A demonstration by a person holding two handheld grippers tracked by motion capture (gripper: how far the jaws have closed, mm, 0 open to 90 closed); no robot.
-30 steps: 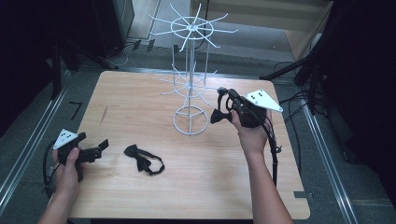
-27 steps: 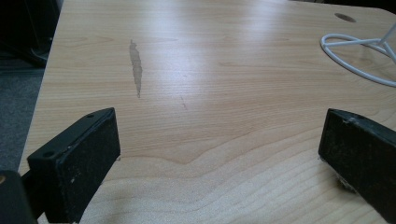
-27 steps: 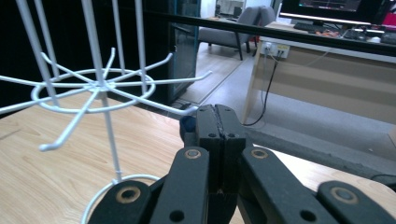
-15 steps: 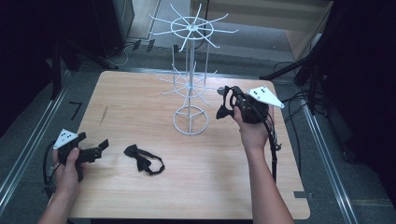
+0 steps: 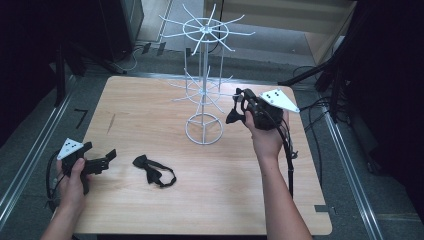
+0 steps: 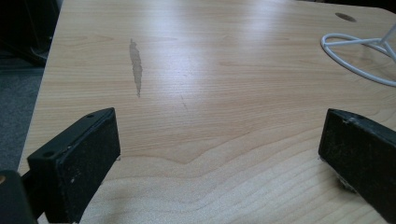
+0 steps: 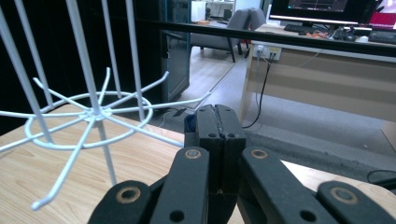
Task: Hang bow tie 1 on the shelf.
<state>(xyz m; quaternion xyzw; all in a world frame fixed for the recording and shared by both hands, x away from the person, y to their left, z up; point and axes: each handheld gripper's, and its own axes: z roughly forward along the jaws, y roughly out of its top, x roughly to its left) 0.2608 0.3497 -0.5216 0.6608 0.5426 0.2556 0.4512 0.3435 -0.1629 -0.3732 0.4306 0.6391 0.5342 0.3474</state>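
My left gripper [image 5: 102, 159] rests low at the near left of the table [image 5: 150, 100], jaws wide with nothing between them; in the left gripper view they frame bare wood, with the rack's base ring [image 6: 359, 56] off at the far right. Just right of that gripper lies a black bow tie [image 5: 152, 170], flat on the wood, apart from the jaws, its long axis running from upper left to lower right, the strap looped at its right end. The left hand is plainly the nearer one to it. Further right, in the middle of the table, stands the white wire rack [image 5: 204, 95], upright, with two tiers of hooks splaying out from its post. Right of the rack my right gripper [image 5: 235, 112] is lifted off the table, jaws pressed tight together and pointing left toward the lower tier. In the high view a small dark thing hangs at its tips, which I take to be a second bow tie [image 5: 233, 117]; in the right gripper view only a sliver of blue-black [image 7: 189, 123] peeks out behind the closed pads, so I cannot say just how it is pinched. What the next move turns on, I judge, is that the nearest hook of the lower tier [image 7: 154, 135] lies just left of my right jaw tips, its arm pointing at me, so the piece has to travel left along that arm's line.
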